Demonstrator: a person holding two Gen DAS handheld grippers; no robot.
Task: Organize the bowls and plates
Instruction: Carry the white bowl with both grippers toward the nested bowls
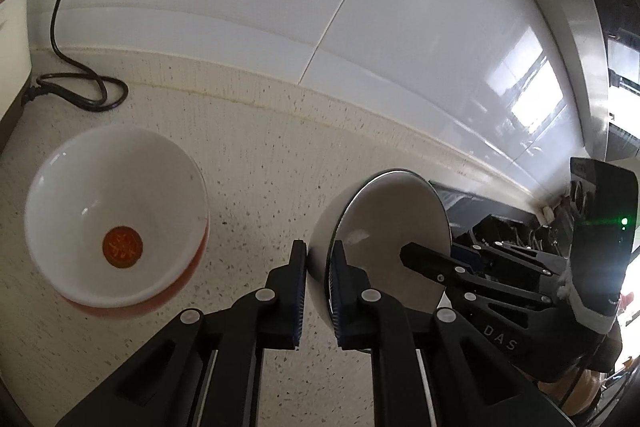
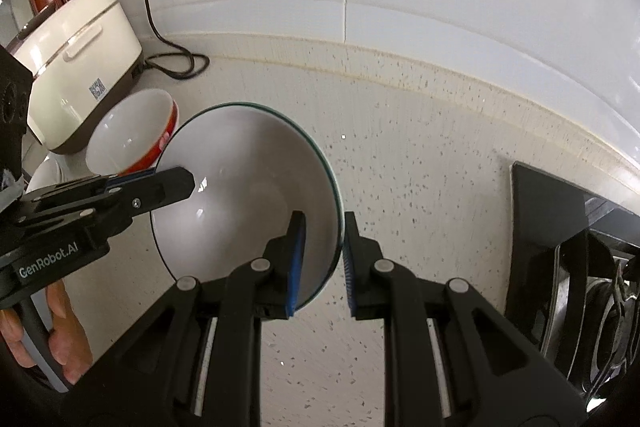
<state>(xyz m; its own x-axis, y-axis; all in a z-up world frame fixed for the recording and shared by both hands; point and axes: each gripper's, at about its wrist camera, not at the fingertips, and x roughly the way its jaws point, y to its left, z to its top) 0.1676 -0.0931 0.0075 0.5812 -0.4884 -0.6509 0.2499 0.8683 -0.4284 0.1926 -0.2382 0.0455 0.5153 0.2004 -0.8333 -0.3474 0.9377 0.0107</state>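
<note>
Two tools gripped one white bowl (image 2: 244, 195) at opposite points of its rim. The left tool (image 1: 318, 267) was clamped on the rim nearest its own camera, one finger outside the wall and one inside. The right tool (image 2: 322, 251) straddled the far edge in the same manner, jaws closed to the wall's thickness as far as could be judged. The bowl appeared tilted and held above the speckled counter (image 2: 420, 147) rather than resting on it, though contact underneath could not be ruled out. A red-banded bowl (image 1: 116, 223), white inside with an orange mark at its bottom, stood upright on the counter to the left, just beside the held bowl in the right wrist view. Behind it sat a cream appliance (image 2: 76, 67) with its black cord (image 1: 76, 83) against the white wall. No plates were visible. By judgement the task was at an early stage: the bowls were not yet nested, and nesting remained.
</note>
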